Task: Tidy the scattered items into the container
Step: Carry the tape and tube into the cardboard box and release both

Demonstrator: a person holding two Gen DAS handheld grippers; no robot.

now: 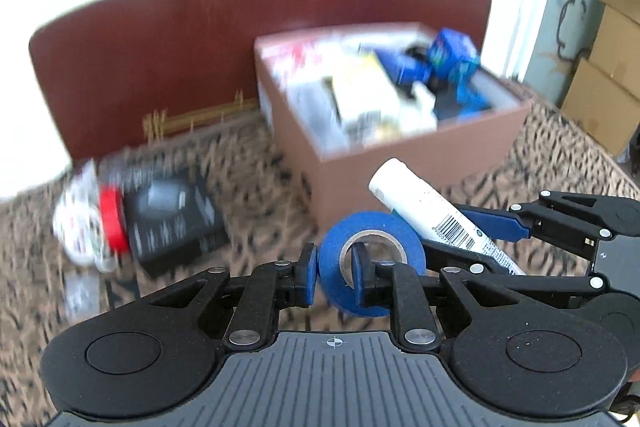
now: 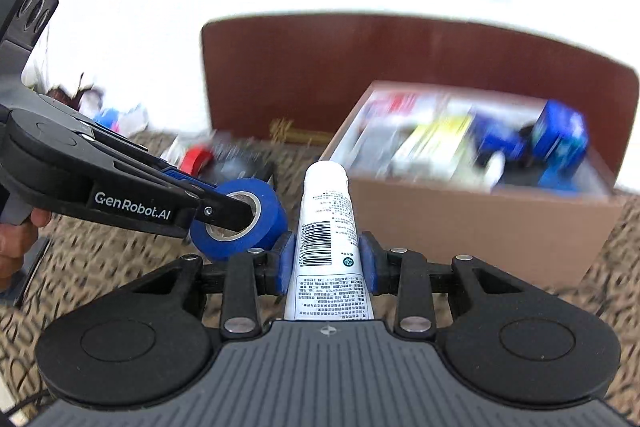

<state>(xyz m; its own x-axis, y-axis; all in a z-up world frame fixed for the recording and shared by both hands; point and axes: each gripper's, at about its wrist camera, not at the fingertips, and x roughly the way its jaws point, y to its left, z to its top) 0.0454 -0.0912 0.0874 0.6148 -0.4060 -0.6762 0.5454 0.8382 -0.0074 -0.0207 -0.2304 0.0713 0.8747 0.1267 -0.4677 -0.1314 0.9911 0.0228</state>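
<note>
Left wrist view: my left gripper pinches the blue tape roll through its wall, one pad outside, one inside the core, the roll standing on edge between the fingers. My right gripper clamps the white tube across its body, near the crimped end; the tube's long axis runs straight forward along the fingers, cap end leading.

The brown box sits ahead and to the right of my left gripper, and ahead and slightly right of my right one. It is already well filled with boxes and packets. My right hand appears the nearer to it; the tube's cap points at the box's near wall, below the rim.

Both grippers are held side by side above the patterned surface, tape just beside the tube. I judge both must rise over the near rim before release.

Red tape and a black packet lie at left, unsorted.
</note>
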